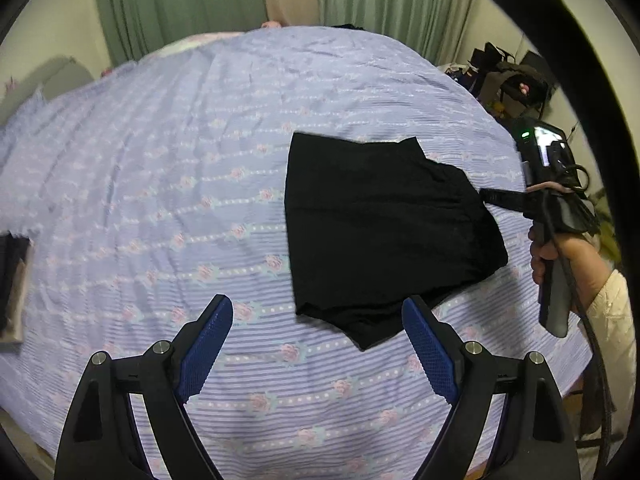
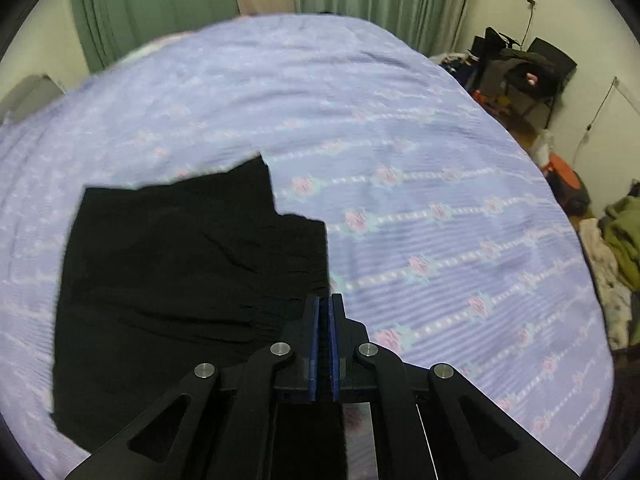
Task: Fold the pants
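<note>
Left fingers point(image 1: 318, 326) spread above pants point(image 1: 384, 232), right fingers point(image 2: 324, 312) pinching its edge

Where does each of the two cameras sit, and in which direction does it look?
Left wrist: on the left tongs, looking down over open blue pads at the black pants on the bedsheet; the person's right hand shows.
Right wrist: on the right tongs, shut at the pants' edge; only the tongs show.
Shared: pants, bedsheet, green curtains.
</note>
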### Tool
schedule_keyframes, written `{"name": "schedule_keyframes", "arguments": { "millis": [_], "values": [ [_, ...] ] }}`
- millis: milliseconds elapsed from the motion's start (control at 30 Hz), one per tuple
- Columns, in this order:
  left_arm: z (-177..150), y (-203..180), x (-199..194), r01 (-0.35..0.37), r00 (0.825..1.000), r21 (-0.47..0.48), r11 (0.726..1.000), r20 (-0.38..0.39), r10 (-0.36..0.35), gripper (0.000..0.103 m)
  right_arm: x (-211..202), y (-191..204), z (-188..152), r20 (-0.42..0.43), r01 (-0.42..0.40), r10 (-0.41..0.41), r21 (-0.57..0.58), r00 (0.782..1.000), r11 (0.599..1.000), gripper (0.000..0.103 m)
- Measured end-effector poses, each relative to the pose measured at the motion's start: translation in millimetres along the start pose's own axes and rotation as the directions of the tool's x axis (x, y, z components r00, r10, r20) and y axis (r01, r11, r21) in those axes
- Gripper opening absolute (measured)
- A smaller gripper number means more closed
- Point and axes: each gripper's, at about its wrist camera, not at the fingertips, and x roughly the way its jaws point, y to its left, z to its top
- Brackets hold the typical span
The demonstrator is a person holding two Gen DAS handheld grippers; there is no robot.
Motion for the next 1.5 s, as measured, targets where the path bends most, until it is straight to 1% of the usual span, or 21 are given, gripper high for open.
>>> {"name": "schedule_keyframes", "arguments": {
  "millis": [33,67,100,167,200,267,333,400,467,600,700,733,800,867,1000,1133,1300,1333,1400,1467,1500],
  "values": [
    [1,-2,-4,-0.016,1.000,0.018,1.000,0.010,0.016,0.087,-1,0,-3,-0.014,0.029,-0.029,-0.007,0.999,1.000,0.007],
    [2,-2,-6,-0.021,1.000,0.031,0.999,0.017,0.021,0.087,-7,0,-6,-0.014,0.037,-0.037,0.000,0.999,0.999,0.022],
    [4,0,-9,-0.023,1.000,0.036,0.999,0.022,0.022,0.087,-19,-3,-9,0.006,0.044,-0.044,0.028,0.999,0.999,0.049],
    [6,7,-13,-0.028,0.999,0.037,0.999,0.025,0.027,0.087,-52,-9,-19,0.082,0.060,-0.071,0.120,0.994,0.991,0.072],
    [7,12,-15,-0.031,0.999,0.039,0.999,0.027,0.030,0.087,-71,-13,-27,0.125,0.053,-0.074,0.168,0.989,0.984,0.072],
    [9,24,-21,-0.044,0.998,0.045,0.998,0.036,0.042,0.087,-100,-14,-41,0.160,0.012,-0.050,0.231,0.986,0.973,0.074],
    [11,40,-27,-0.059,0.997,0.044,0.997,0.043,0.057,0.088,-130,-10,-60,0.181,-0.074,0.020,0.298,0.983,0.952,0.075],
    [15,57,-31,-0.050,0.998,0.030,0.998,0.035,0.049,0.088,-153,2,-78,0.189,-0.148,0.085,0.346,0.978,0.927,0.076],
    [20,78,-32,-0.022,0.999,0.011,1.000,0.023,0.022,0.089,-166,16,-91,0.186,-0.196,0.134,0.369,0.973,0.908,0.077],
    [34,109,-17,0.013,1.000,0.037,0.999,0.012,-0.014,0.089,-173,58,-122,0.158,-0.259,0.211,0.433,0.965,0.863,0.079],
    [50,124,9,0.045,0.999,0.082,0.996,-0.006,-0.045,0.089,-158,97,-141,0.104,-0.280,0.264,0.492,0.959,0.824,0.079],
    [55,127,20,0.054,0.999,0.106,0.993,-0.011,-0.054,0.089,-151,108,-145,0.085,-0.283,0.279,0.502,0.957,0.817,0.079],
    [63,132,40,0.059,0.998,0.158,0.986,-0.020,-0.057,0.089,-130,134,-150,0.044,-0.299,0.325,0.518,0.945,0.801,0.079],
    [67,133,60,0.070,0.997,0.210,0.975,-0.027,-0.065,0.089,-114,150,-156,0.034,-0.308,0.347,0.544,0.937,0.780,0.079],
    [71,132,98,0.095,0.995,0.308,0.947,-0.060,-0.081,0.089,-74,180,-164,0.010,-0.306,0.384,0.625,0.923,0.719,0.079],
    [72,128,125,0.116,0.992,0.390,0.914,-0.092,-0.086,0.089,-43,191,-168,0.017,-0.312,0.412,0.682,0.911,0.661,0.079],
    [76,121,142,0.121,0.992,0.471,0.874,-0.095,-0.086,0.089,-15,202,-171,0.054,-0.346,0.451,0.725,0.891,0.595,0.080],
    [79,121,144,0.124,0.992,0.478,0.870,-0.093,-0.090,0.089,-13,203,-171,0.063,-0.350,0.450,0.729,0.891,0.589,0.081],
    [84,121,149,0.129,0.991,0.490,0.862,-0.087,-0.098,0.089,-9,209,-169,0.097,-0.368,0.446,0.730,0.890,0.575,0.089],
    [92,119,153,0.135,0.991,0.499,0.856,-0.076,-0.112,0.089,-8,210,-166,0.121,-0.379,0.441,0.734,0.889,0.564,0.092],
    [97,117,154,0.149,0.989,0.504,0.851,-0.068,-0.133,0.089,-7,211,-164,0.136,-0.386,0.436,0.735,0.890,0.558,0.093]
  ]
}}
